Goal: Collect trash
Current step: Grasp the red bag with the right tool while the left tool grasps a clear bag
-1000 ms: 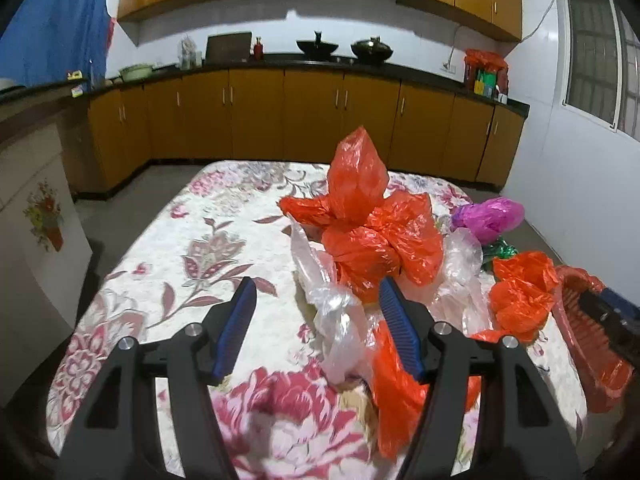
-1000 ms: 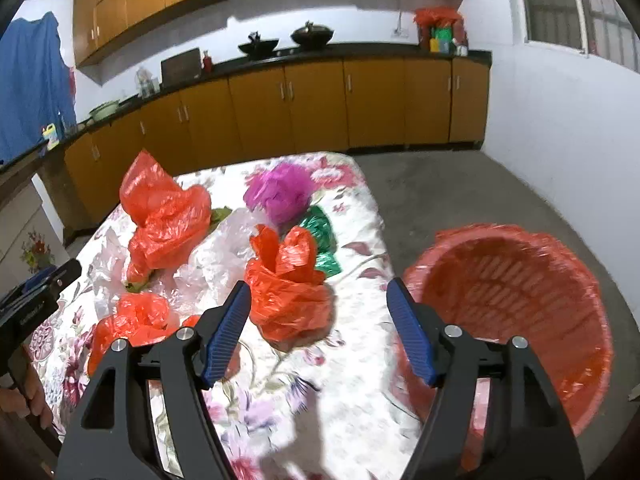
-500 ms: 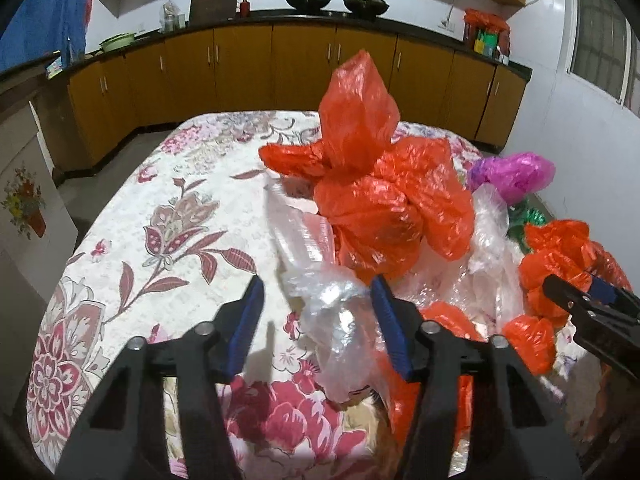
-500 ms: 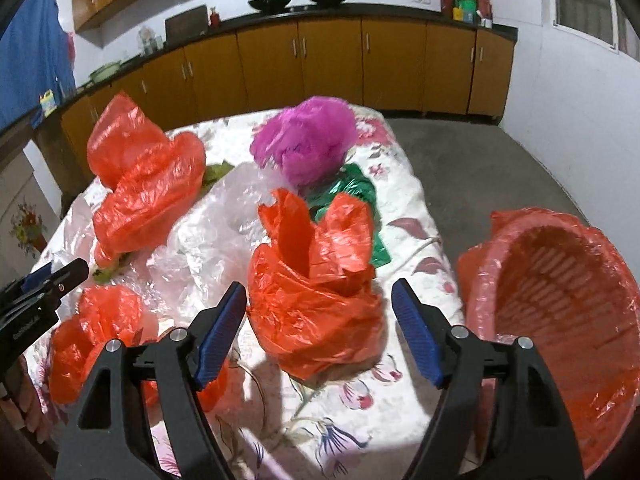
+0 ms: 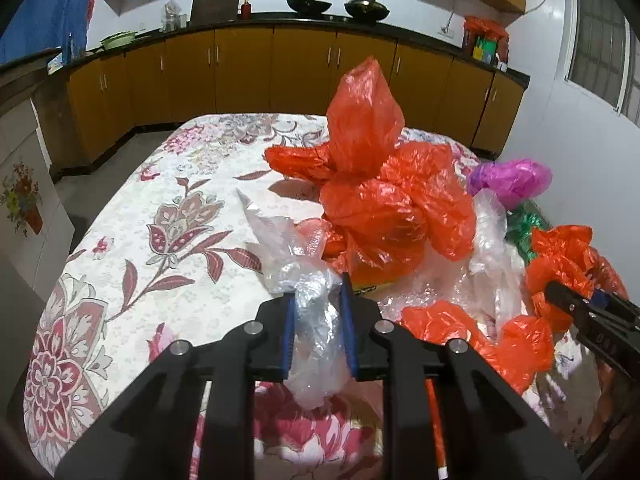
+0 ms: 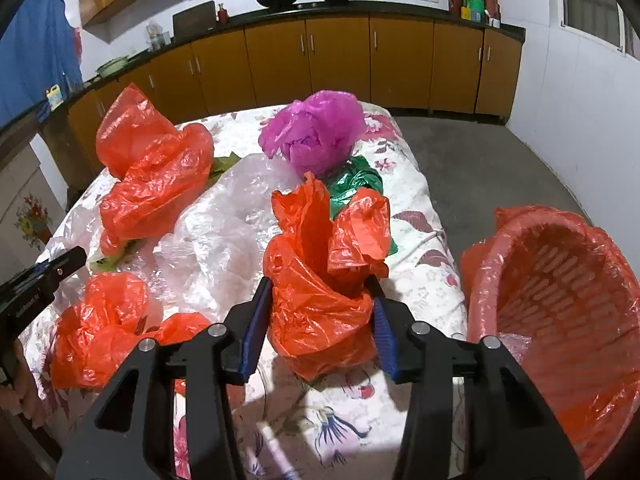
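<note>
The left gripper (image 5: 317,322) is closing, its blue pads pressing a crumpled clear bag (image 5: 310,300) that lies on the floral tablecloth (image 5: 168,216), just in front of a big orange bag (image 5: 380,200). The right gripper (image 6: 319,322) is also closing, its jaws narrowing onto an orange bag (image 6: 324,280) standing near the table's right edge, pads touching both its sides. A pink bag (image 6: 316,136) and green bag (image 6: 356,184) sit behind it. The orange-lined basket (image 6: 560,300) stands beside the table, to the right.
</note>
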Motion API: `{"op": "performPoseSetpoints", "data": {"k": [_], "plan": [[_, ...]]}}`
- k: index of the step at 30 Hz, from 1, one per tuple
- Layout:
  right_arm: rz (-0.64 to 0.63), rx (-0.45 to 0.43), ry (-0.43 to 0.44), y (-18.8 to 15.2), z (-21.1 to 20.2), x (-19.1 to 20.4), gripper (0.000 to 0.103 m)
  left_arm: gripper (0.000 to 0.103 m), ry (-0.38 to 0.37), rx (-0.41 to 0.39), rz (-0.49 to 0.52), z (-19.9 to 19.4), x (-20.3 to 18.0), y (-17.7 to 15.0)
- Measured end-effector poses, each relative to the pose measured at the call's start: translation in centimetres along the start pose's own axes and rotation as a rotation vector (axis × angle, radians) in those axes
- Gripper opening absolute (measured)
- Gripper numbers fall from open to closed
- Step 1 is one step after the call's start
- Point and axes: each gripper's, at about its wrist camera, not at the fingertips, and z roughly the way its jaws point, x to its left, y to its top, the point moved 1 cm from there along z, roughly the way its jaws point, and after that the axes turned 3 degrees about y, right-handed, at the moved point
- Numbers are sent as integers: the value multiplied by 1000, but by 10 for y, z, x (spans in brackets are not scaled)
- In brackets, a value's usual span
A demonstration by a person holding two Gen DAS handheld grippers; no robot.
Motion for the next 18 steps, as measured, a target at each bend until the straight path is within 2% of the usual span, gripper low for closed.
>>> {"op": "performPoseSetpoints", "data": {"k": [8, 14, 18], "plan": [[23, -44, 28, -6, -25, -6, 40, 20, -9, -57, -44, -25, 10, 2], [31, -87, 53, -9, -43, -7, 23, 20, -20, -103, -69, -48, 12, 6], [23, -64, 62, -12, -40, -5, 12, 20, -25, -120, -69, -55, 9, 9]]}}
